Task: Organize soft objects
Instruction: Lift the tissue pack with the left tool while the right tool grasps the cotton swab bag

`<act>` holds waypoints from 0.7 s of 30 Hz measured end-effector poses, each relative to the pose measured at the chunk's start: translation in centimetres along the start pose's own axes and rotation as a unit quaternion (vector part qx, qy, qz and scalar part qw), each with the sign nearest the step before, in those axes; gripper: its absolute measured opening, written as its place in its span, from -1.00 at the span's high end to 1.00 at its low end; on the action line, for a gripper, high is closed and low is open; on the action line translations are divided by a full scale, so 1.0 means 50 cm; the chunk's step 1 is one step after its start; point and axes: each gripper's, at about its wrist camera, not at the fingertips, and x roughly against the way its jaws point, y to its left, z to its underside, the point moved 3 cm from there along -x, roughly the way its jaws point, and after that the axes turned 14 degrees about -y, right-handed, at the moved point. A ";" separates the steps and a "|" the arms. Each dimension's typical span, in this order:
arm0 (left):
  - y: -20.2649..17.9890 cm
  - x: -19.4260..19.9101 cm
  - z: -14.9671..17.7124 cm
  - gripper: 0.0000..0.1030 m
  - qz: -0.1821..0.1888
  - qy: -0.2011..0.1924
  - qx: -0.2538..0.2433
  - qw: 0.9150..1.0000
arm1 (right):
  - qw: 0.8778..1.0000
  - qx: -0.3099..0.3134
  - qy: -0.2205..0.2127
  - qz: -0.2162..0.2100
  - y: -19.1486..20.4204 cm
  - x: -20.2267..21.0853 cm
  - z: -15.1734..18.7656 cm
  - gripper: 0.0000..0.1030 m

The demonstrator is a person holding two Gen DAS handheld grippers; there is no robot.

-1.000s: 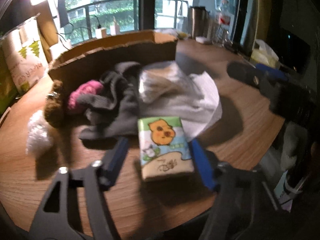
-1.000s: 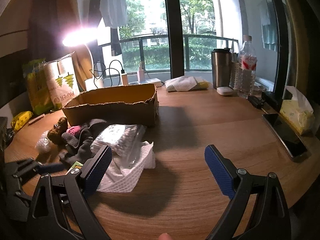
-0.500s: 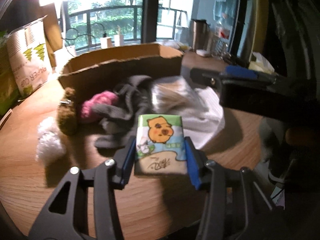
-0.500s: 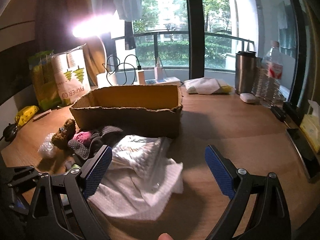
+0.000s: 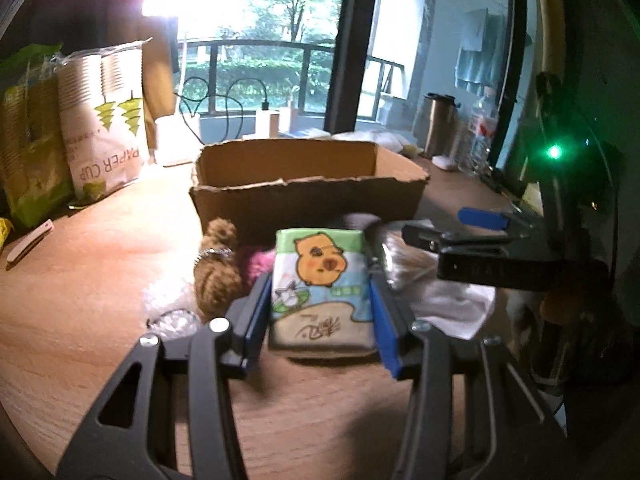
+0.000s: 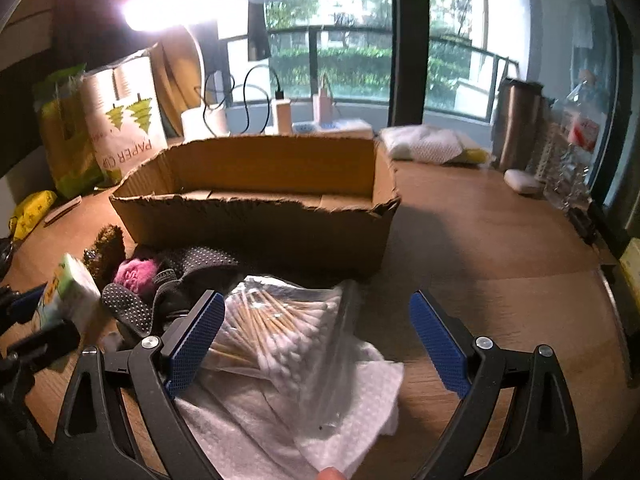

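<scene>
Left gripper, lower centre of the left wrist view: clenched on a tissue pack with a cartoon animal print, both blue pads pressed to its sides, jaws just closed in. Pack lifted clear of the wooden table, in front of the cardboard box at frame centre. Brown plush toy and pink fluffy ball just left of the pack, by the box's near wall.

Right gripper, lower centre of the right wrist view: released, jaws wide, hanging over a clear bag of cotton swabs on a white paper towel. Dotted grey gloves left of the bag. Box empty at upper centre. Paper cup sleeve at upper left.
</scene>
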 end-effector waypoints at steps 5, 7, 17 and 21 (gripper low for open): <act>0.011 0.000 -0.008 0.07 0.000 -0.011 0.001 1.000 | 1.000 -0.001 0.020 -0.007 0.001 -0.026 0.002 -0.85; 0.014 0.000 -0.013 0.07 -0.001 -0.015 0.001 1.000 | 0.999 -0.007 0.034 -0.014 0.002 -0.040 0.004 -0.85; 0.026 0.003 -0.032 0.07 -0.008 -0.030 -0.001 1.000 | 0.999 0.009 0.038 -0.038 0.027 -0.047 0.003 -0.31; 0.023 0.008 -0.043 0.07 -0.013 -0.036 -0.004 0.999 | 0.999 0.022 0.027 -0.041 0.034 -0.036 0.001 -0.19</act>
